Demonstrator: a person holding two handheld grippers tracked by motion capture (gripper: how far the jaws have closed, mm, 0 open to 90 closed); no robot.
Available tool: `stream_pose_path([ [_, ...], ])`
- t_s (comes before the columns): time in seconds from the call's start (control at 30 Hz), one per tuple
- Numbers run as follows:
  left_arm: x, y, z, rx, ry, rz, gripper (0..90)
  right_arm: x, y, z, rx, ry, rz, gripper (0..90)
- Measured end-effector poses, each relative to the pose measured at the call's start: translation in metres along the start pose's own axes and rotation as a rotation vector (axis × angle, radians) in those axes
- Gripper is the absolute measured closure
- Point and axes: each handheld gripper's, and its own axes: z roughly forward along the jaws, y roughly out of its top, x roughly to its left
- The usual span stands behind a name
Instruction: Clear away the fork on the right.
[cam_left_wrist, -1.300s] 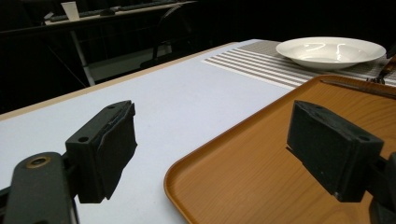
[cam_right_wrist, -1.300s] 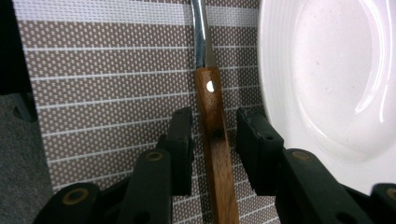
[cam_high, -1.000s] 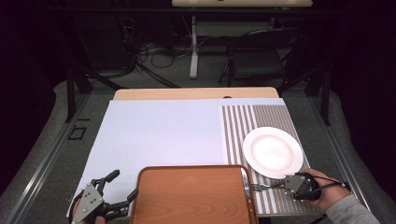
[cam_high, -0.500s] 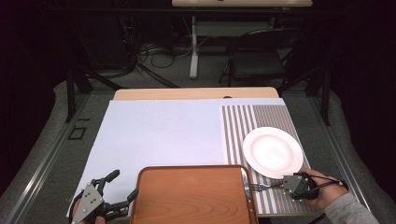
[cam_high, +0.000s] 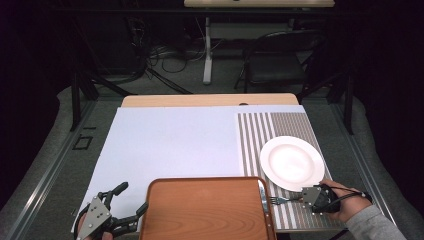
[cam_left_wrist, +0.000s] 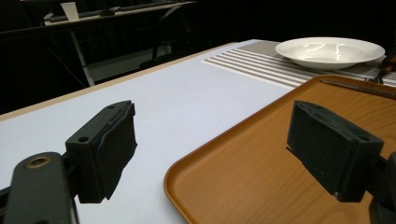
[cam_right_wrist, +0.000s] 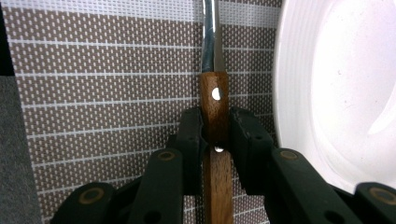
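A fork (cam_high: 281, 200) with a wooden handle (cam_right_wrist: 215, 95) lies on the striped placemat (cam_high: 260, 135), its tines pointing at the tray. My right gripper (cam_high: 306, 196) is shut on that handle, and in the right gripper view (cam_right_wrist: 215, 135) both pads press its sides. Just beyond it stands a white plate (cam_high: 292, 162), which sits at the right edge (cam_right_wrist: 336, 93) of the right gripper view. A brown wooden tray (cam_high: 205, 210) rests at the table's near edge. My left gripper (cam_high: 128, 200) stands open at the tray's near left corner (cam_left_wrist: 280, 186), with its jaws wide apart (cam_left_wrist: 219, 149) and nothing gripped.
The pale table top (cam_high: 170, 145) stretches left of the placemat (cam_right_wrist: 107, 93). A thin shiny strip (cam_high: 262, 192) lies along the tray's right rim. The plate (cam_left_wrist: 329, 49) is far off in the left gripper view. Dark floor, cables and a chair (cam_high: 280, 65) lie beyond the table.
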Motion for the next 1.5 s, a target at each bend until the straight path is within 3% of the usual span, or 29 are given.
stream_pose_path([
  [0.67, 0.000, 0.000, 0.000, -0.001, 0.002, 0.001, 15.2, 0.003, 0.002, 0.000, 0.009, -0.028, -0.029, 76.9],
  [1.03, 0.000, 0.000, 0.000, 0.000, 0.003, -0.001, 15.2, 0.005, -0.001, -0.003, 0.001, -0.014, -0.001, 77.1],
  [1.5, 0.000, 0.000, 0.000, 0.001, 0.004, 0.001, 15.2, 0.008, -0.003, -0.015, -0.089, -0.024, 0.085, 77.1],
])
